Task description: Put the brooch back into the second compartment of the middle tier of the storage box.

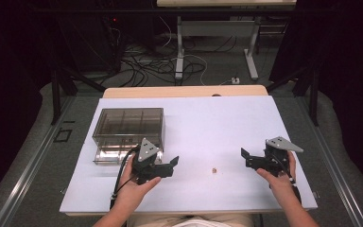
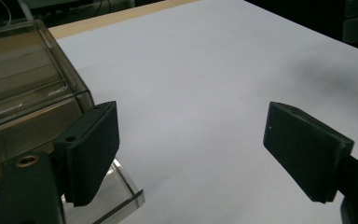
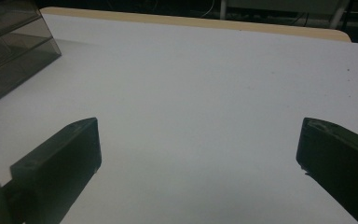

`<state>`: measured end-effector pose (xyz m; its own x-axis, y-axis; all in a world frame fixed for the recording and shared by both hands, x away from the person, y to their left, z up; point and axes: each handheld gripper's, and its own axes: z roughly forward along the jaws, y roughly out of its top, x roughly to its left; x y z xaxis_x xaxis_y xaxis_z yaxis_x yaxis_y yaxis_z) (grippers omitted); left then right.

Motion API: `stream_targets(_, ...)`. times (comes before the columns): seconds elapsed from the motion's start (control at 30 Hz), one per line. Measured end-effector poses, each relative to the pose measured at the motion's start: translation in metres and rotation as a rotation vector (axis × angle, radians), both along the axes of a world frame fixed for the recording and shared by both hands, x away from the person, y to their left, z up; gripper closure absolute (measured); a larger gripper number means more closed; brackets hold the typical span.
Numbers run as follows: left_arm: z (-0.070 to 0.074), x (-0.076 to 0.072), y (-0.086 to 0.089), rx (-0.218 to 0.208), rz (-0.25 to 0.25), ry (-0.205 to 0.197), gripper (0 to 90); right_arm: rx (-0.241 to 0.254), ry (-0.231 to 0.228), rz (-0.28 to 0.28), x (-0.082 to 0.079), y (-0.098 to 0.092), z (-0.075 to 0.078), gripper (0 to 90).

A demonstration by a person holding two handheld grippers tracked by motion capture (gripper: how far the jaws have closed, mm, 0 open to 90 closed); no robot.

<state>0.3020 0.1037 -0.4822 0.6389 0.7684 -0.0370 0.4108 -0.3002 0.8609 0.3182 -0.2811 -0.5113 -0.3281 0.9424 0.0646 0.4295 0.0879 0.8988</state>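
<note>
Looking down from the high view: smoked plastic organizer box sits on the white tabletop. Left gripper hovers just beside the box's near right corner, fingers apart, nothing between them. Right gripper is well apart from the box, fingers apart, empty. A small tan piece lies between the grippers.

Left gripper view: fingers spread, box beside the left one.

Right gripper view: fingers wide; box far left.
</note>
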Motion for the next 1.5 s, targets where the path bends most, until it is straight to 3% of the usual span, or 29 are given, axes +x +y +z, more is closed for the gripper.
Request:
stream_targets(0.37,0.004,0.007,-0.029,0.028,0.003,-0.005,19.7,0.006,0.013,0.001,0.0,0.0,-0.001,0.0)
stream_targets(0.87,0.005,0.016,-0.061,-0.013,-0.019,0.035,27.3,0.007,0.007,0.007,0.001,-0.001,-0.002,0.0)
stream_targets(1.33,-0.011,0.022,-0.088,0.004,-0.123,0.083,33.4,0.014,0.017,0.009,0.002,-0.002,-0.003,0.0)
stream_targets(1.47,-0.016,0.025,-0.094,0.002,-0.145,0.072,33.9,0.021,0.013,0.017,0.003,-0.002,-0.004,0.0)
stream_targets(1.5,-0.016,0.026,-0.094,0.018,-0.159,0.078,33.9,0.019,0.018,0.02,0.002,-0.002,-0.004,0.0)
